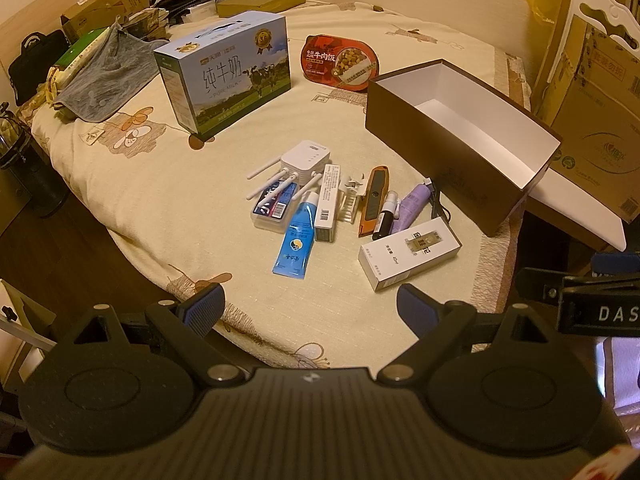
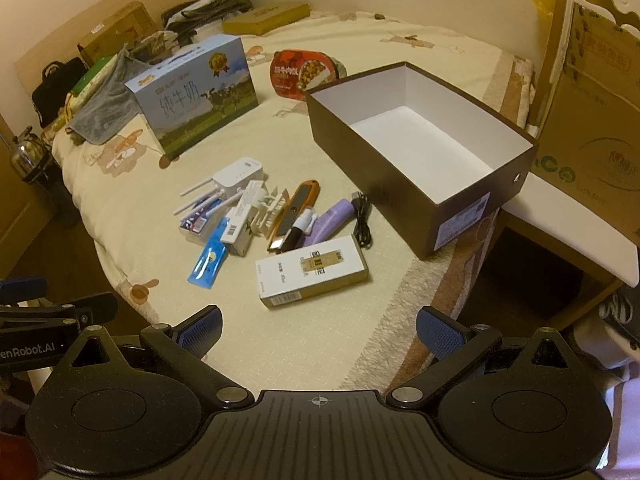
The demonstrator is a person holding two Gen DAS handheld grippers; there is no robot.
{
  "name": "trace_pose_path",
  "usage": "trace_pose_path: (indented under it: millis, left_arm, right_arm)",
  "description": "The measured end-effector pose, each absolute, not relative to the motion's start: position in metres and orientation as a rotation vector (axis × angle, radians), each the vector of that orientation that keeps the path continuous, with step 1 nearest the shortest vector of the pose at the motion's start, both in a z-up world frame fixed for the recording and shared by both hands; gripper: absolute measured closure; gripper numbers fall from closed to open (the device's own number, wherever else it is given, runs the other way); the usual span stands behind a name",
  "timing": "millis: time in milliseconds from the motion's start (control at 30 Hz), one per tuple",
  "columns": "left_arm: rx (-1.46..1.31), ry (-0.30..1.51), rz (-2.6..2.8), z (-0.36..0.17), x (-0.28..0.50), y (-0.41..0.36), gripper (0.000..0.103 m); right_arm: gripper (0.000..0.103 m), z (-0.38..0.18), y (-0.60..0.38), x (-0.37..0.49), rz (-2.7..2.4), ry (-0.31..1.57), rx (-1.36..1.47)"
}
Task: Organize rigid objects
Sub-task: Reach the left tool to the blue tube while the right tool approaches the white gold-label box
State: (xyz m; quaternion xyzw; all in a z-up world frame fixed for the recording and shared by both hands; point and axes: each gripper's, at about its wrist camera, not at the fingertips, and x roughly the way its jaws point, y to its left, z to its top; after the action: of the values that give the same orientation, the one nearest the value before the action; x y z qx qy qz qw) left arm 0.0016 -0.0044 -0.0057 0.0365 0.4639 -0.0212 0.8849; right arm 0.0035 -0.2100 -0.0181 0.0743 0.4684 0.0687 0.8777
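Left wrist view. Left tool (image 1: 308, 306): fingers spread wide, empty, hovering over the near edge of the bed (image 1: 168, 208). Cluster of small rigid items mid-bed: white router (image 1: 304, 160) with antennas fanned toward the left; blue tube (image 1: 296, 240), long axis near-to-far, cap end away; orange utility knife (image 1: 372, 200), long axis near-to-far; purple cylinder (image 1: 412, 204) beside it; white carton (image 1: 408, 254) nearest, long axis slanting up to the right. Brown box (image 1: 448, 156), open and empty, just right of the cluster.

Right wrist view. Right tool (image 2: 318, 330): fingers spread wide, nothing held, short of the white carton (image 2: 312, 272). Brown box (image 2: 400, 184) beyond and to the right, mouth up. Black cable (image 2: 362, 216) lies between the purple cylinder (image 2: 334, 218) and the box.

Risks, as judged: items touch and overlap, so a grasp may drag a neighbour; the soft bed may let the carton tilt under a finger; router antennas could snag.
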Motion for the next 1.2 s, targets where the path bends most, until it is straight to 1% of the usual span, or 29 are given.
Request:
trace_pose_path:
  millis: [267, 533, 567, 600, 633, 667, 1200]
  left_arm:
    - [0.071, 0.985, -0.035, -0.017, 0.017, 0.006, 0.012]
    - [0.069, 1.028, -0.051, -0.045, 0.040, 0.014, 0.012]
    - [0.072, 1.034, -0.057, -0.051, 0.045, 0.015, 0.013]
    - [0.073, 1.039, -0.064, -0.056, 0.049, 0.016, 0.015]
    - [0.073, 1.045, -0.069, -0.060, 0.053, 0.017, 0.018]
    - [0.073, 1.052, -0.070, -0.064, 0.057, 0.017, 0.018]
    - [0.043, 1.129, -0.084, -0.138, 0.130, 0.044, 0.020]
  right_arm:
    - [0.002, -0.032, -0.219, 0.009, 0.175, 0.945, 0.207]
    - [0.002, -0.059, -0.227, 0.031, 0.163, 1.010, 0.259]
    - [0.003, -0.063, -0.226, 0.035, 0.158, 1.021, 0.266]
    - [0.008, -0.069, -0.225, 0.040, 0.154, 1.033, 0.273]
    - [0.010, -0.073, -0.225, 0.044, 0.154, 1.042, 0.278]
    - [0.011, -0.077, -0.223, 0.049, 0.153, 1.057, 0.281]
    - [0.015, -0.168, -0.190, 0.128, 0.033, 1.221, 0.430]
